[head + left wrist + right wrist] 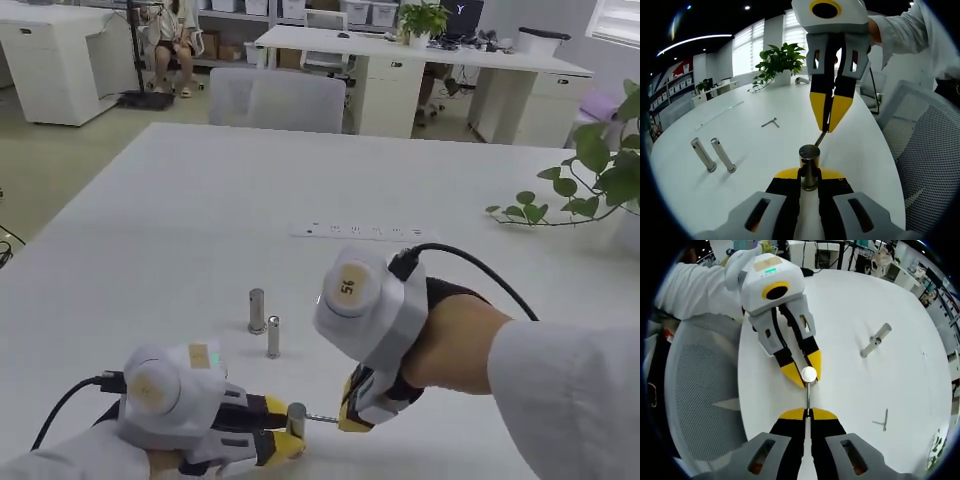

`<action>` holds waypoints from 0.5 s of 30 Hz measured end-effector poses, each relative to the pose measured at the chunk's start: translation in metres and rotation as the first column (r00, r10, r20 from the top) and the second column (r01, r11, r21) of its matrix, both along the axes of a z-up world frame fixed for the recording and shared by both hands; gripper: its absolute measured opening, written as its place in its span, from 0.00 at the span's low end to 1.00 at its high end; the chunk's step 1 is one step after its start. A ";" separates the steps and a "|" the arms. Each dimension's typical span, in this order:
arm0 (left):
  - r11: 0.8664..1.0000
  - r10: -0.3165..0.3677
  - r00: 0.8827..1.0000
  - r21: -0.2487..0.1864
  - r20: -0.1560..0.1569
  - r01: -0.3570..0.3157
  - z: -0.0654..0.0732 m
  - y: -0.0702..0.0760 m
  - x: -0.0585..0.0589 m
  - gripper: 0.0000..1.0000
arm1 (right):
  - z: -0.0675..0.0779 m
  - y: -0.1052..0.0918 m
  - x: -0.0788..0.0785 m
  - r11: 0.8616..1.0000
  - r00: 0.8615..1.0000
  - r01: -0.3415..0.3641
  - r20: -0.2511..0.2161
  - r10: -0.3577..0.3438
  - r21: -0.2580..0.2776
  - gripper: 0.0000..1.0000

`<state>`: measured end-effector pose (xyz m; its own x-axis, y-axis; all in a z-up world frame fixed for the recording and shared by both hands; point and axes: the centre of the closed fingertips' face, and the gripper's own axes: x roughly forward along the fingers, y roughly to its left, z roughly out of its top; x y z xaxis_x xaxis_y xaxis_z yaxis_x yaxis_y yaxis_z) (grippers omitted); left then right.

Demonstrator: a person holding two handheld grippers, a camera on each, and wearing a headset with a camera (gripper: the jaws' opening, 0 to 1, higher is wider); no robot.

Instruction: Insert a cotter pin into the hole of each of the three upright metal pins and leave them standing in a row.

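Observation:
My left gripper (283, 434) is low at the near edge of the table, shut on an upright metal pin (296, 420) (809, 161). From the right, my right gripper (349, 414) (808, 413) is shut on a thin cotter pin (808, 399) (820, 137). The cotter pin's tip touches the upper part of the held pin (809, 373); whether it has entered the hole I cannot tell. Two more metal pins (257, 310) (273, 337) stand upright close together farther back. A spare cotter pin (771, 122) (884, 419) lies flat on the table.
The white table (200, 220) carries a white power strip (360, 231) past its middle. A leafy plant (600, 170) hangs over the right edge. A grey chair (280, 100) stands at the far side, and a mesh chair (930, 150) is beside the near edge.

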<state>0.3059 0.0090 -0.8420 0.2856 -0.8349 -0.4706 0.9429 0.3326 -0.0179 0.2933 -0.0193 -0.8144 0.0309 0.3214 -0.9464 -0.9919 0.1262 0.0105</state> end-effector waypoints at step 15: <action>1.000 -0.002 1.000 -0.005 -0.002 0.002 0.000 0.000 0.000 0.10 | -0.002 0.005 0.000 1.000 1.000 0.004 0.001 -0.004 0.013 0.03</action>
